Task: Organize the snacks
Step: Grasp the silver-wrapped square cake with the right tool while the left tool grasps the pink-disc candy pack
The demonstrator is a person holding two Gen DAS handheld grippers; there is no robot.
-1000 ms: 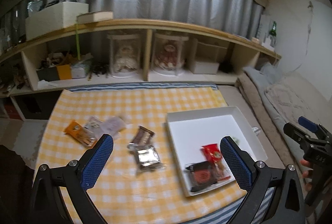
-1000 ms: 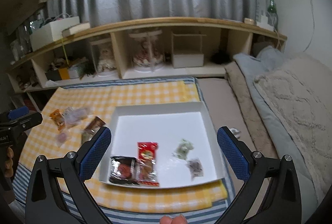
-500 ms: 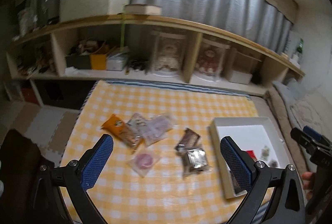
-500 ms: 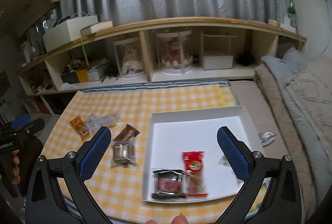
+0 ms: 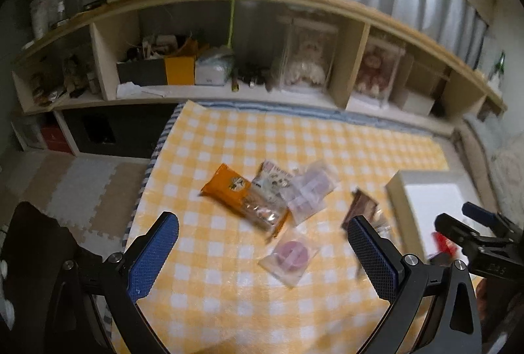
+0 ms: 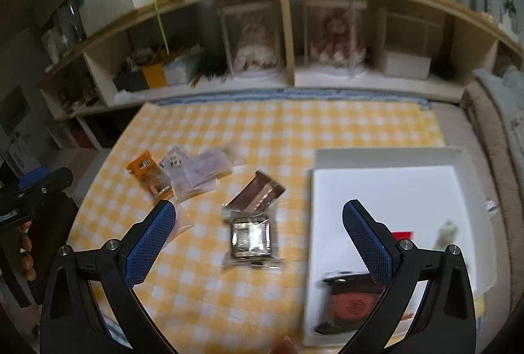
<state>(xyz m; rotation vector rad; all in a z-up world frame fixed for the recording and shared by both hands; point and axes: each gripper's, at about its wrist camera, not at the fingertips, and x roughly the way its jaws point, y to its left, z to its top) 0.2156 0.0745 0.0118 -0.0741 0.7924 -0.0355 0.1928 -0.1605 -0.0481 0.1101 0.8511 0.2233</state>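
Both grippers — left gripper point(image 5: 262, 250) and right gripper point(image 6: 258, 232) — are hovering with jaws spread apart, gripping nothing; the white tray point(image 6: 386, 157) is sitting at frame right.

Both look down — tablecloth point(image 5: 229, 131) (shared).

both grippers swung left — tray point(image 6: 386, 157) now rightward

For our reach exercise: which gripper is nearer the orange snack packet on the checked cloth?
Left. The left gripper hovers open just short of the orange snack packet; the right gripper sits farther right, by the white tray.
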